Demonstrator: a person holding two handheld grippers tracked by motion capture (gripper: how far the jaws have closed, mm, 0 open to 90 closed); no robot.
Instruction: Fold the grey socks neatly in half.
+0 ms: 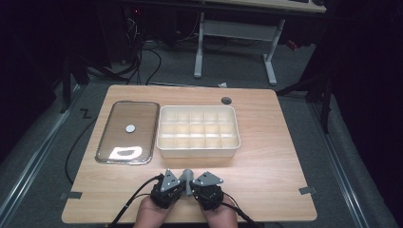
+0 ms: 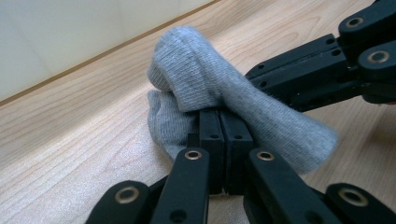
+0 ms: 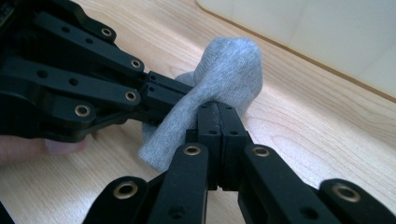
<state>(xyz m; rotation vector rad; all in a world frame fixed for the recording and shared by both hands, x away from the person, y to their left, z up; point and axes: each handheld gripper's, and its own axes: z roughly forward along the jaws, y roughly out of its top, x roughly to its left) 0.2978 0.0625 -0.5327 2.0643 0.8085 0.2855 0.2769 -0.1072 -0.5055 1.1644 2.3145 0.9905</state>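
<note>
At the left of the wooden table [image 1: 266, 156] lies a flat glass lid [image 1: 127, 132] with a metal rim and a round knob at its centre. Just beside it, to the right, stands a cream-coloured compartment box [image 1: 198, 150], divided into a grid of small cells. The two containers are near each other but apart.

At the near edge of the table, in front of the box, both tools meet at one point. The left gripper [image 1: 177, 184] is held by the left hand [image 1: 151, 213]; its jaws are closed flat against each other and pinch a fold of the grey sock [image 2: 210, 88]. In the left gripper view the sock drapes over the jaw tips, bunched upward, with one end trailing to the right across the table surface.

The right gripper [image 1: 196, 186], held by the right hand [image 1: 219, 214], also has its jaws fully closed on the same sock [image 3: 229, 70], gripping it just beside the left gripper's hold. The two sets of jaws come at the sock from opposite sides, close together.

In the high view the sock [image 1: 187, 180] stands between the two grippers, near the front wall of the compartment box and apart from it.
</note>
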